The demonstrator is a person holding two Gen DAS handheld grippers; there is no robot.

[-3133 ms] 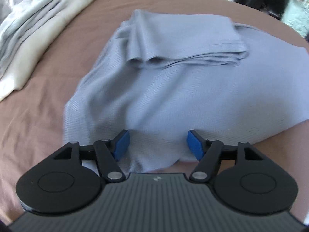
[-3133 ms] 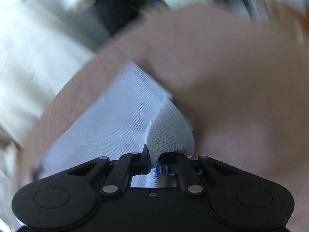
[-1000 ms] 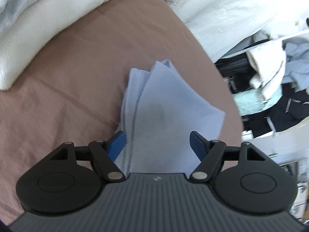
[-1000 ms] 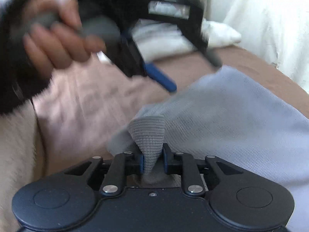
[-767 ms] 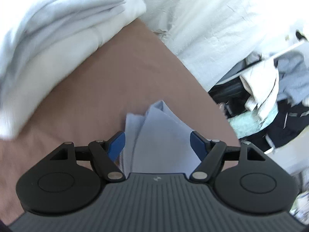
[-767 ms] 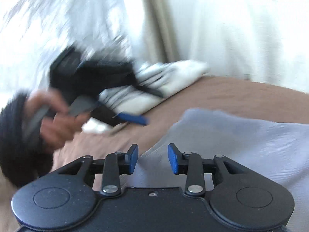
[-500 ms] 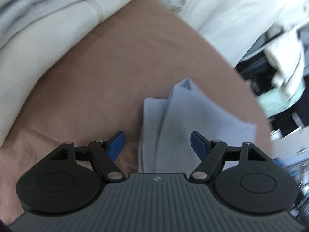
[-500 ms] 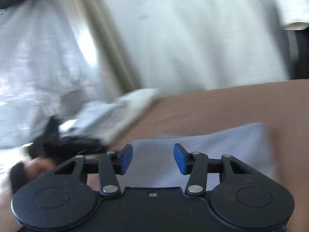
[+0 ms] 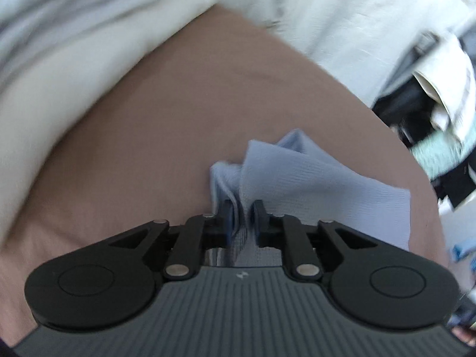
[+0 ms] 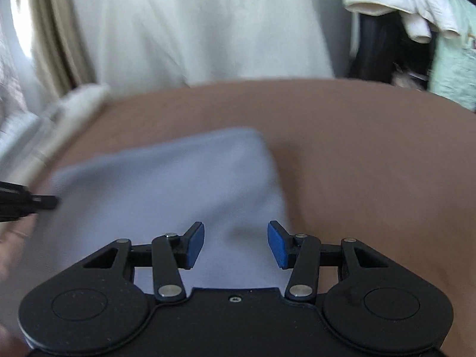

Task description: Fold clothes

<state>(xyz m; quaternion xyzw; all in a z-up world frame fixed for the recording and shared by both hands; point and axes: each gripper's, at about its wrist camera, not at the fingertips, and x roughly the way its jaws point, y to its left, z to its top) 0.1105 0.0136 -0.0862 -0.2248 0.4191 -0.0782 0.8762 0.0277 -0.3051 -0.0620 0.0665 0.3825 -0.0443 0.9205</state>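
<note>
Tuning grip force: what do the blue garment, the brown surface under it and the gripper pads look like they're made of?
Blue garment: soft knit, probably cotton; fine ribbed or waffle texture, matte, bunches limply in the shut left gripper.
Brown surface: smooth matte fabric, likely a bedsheet; faint creases, no sheen.
Pads on the open right gripper: blue, matte, rubber or foam by the look; cannot tell which.

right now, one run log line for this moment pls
task: fold clothes | left gripper: shut on blue cloth | right gripper: open above cloth | surface: brown bed cover
</note>
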